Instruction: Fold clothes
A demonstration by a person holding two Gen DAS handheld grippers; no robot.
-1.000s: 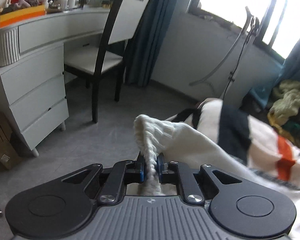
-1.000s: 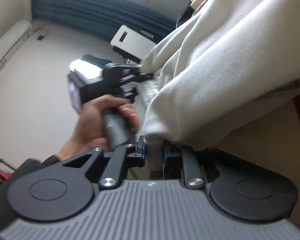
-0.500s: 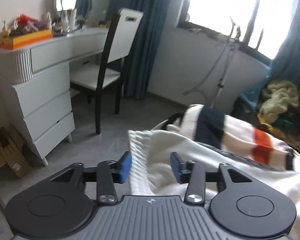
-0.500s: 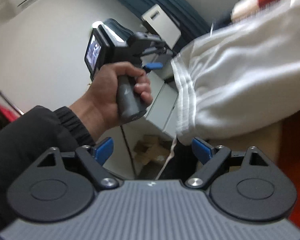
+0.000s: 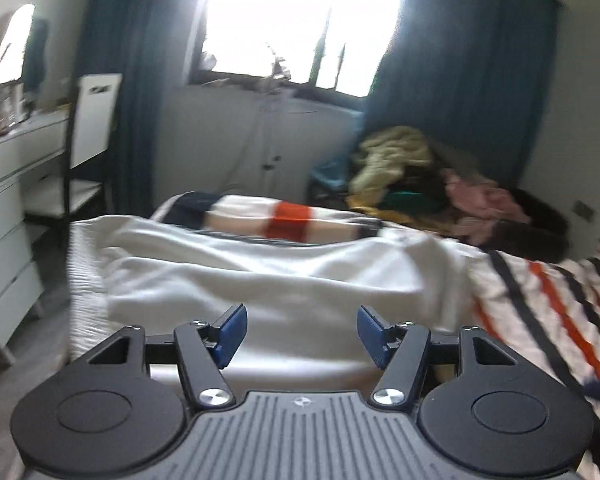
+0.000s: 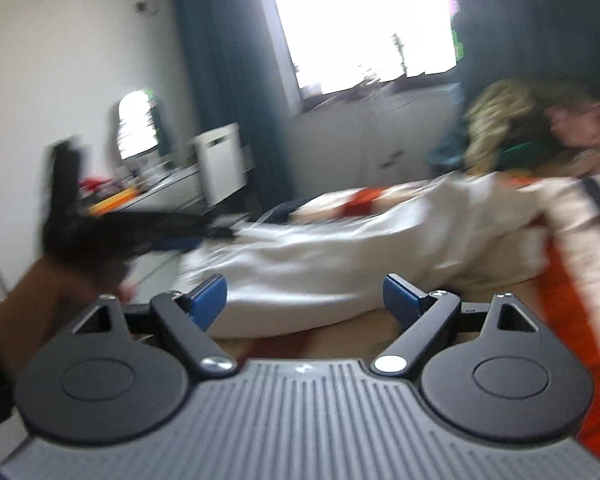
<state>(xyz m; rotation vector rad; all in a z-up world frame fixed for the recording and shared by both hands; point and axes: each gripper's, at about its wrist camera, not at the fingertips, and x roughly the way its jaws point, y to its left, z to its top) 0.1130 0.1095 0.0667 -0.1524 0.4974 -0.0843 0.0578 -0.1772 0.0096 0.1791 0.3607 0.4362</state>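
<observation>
White sweater [image 5: 260, 280] lies spread across the striped bedspread [image 5: 540, 300], its ribbed hem hanging toward the bed's near-left edge, with a pile of other clothes [image 5: 400, 160] heaped further back by the curtain. We have let go with both tools: our left gripper [image 5: 298, 330] has just been opening and its blue pads stand apart with nothing pinched between them, only the garment lying below and beyond; our right gripper [image 6: 306, 298] is likewise spread wide and empty, the cloth just past its tips. In the right wrist view our left hand [image 6: 40, 280] shows as a dark blur beside the sweater's edge. The risk we see from here is that the hem, lying so close to the mattress edge, could drag the garment floorward, and that the creases across the body get folded in if we regrasp without smoothing; the blur also makes an exact regrasp point hard to judge
</observation>
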